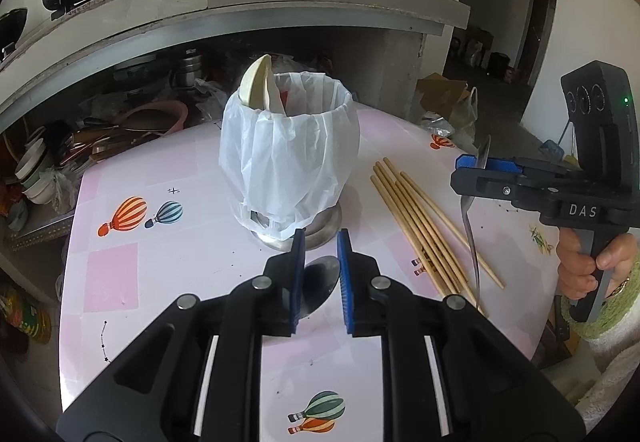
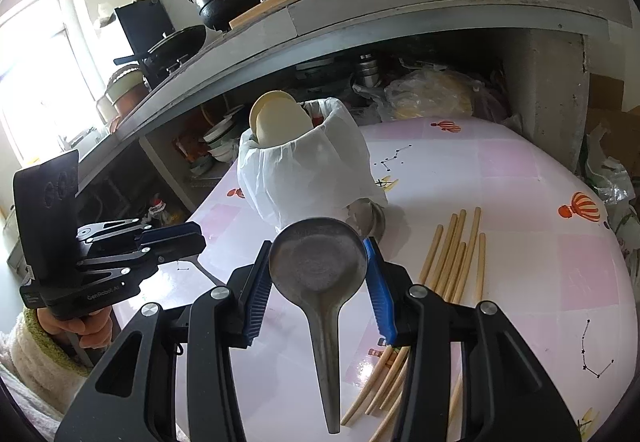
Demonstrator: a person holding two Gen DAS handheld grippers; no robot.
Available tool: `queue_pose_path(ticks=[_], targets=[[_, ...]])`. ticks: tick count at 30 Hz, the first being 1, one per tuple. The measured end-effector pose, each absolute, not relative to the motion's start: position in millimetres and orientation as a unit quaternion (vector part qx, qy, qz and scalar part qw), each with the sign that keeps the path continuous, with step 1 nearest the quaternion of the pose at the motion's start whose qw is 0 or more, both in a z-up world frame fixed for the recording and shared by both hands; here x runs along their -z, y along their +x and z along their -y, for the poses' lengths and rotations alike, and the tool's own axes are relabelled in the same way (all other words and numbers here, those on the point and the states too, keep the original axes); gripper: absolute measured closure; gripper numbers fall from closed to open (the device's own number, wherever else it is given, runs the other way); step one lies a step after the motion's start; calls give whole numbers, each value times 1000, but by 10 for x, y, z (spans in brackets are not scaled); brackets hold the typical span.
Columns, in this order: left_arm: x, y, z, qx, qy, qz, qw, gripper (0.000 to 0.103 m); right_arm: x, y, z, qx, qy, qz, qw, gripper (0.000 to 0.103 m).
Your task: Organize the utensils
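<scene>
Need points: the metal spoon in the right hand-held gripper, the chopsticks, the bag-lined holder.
metal spoon (image 2: pixel 318 266), right wrist view, centre of its bowl.
chopsticks (image 1: pixel 416 220), left wrist view, middle of the bundle lying on the table.
bag-lined holder (image 1: pixel 288 162), left wrist view, front of the white bag over it.

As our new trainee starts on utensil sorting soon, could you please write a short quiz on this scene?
1. True or false: the pale wooden chopsticks already stand in the metal holder lined with a white plastic bag.
2. The right gripper grips the grey metal spoon by: A) its bowl B) its handle tip C) not at all.
3. What pokes out of the holder's top?

Key:
1. False. They lie on the pink balloon-print table.
2. A. The fingers clamp the bowl from both sides.
3. Cream-coloured rounded utensils.
</scene>
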State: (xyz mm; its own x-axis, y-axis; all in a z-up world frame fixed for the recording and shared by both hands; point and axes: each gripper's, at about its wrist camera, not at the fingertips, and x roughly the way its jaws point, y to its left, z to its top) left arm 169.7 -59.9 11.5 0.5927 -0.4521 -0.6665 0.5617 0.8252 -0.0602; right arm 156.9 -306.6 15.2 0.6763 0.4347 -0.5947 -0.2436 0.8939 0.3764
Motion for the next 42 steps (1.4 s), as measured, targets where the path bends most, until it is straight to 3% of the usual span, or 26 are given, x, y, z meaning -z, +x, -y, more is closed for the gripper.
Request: queue_pose_path(ticks=[42], targets=[[269, 1994, 1015, 299, 106, -399, 860, 87, -2, 1590, 3335, -172, 157, -365, 902, 59]])
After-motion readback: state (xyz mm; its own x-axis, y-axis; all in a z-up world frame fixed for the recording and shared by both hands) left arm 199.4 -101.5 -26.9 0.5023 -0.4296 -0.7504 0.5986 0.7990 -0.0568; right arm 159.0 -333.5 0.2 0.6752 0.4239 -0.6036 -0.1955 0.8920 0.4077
